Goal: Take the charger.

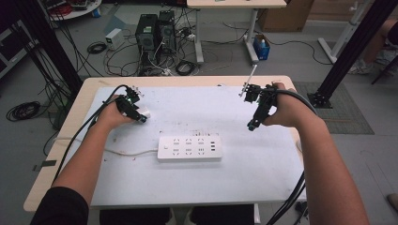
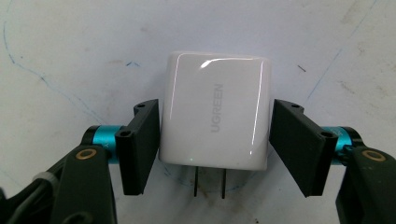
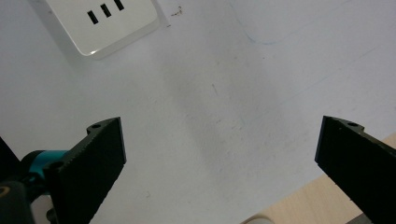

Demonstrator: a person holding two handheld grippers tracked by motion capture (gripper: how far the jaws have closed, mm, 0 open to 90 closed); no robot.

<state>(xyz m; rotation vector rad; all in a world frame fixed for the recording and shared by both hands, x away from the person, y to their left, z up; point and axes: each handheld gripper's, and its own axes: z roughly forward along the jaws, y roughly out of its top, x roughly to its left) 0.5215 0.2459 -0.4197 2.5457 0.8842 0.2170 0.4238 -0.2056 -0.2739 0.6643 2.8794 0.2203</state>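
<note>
- Left claw (image 2: 215, 140) clamps the glossy white square plastic wall charger (image 2: 215, 112); pads touch both its sides, two prongs point back toward the camera.
- Charger (image 1: 143, 115) lies on the white worktop (image 1: 197, 187), at 10 o'clock from the white rectangular power strip (image 1: 189, 148).
- Right claw (image 3: 219, 163) spread wide, nothing between, above bare worktop at 2 o'clock from the strip.

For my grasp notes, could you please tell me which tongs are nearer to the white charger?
Left. The left tongs straddle the white charger, a pad against each side. The right tongs hang open across the table, beyond the power strip.
</note>
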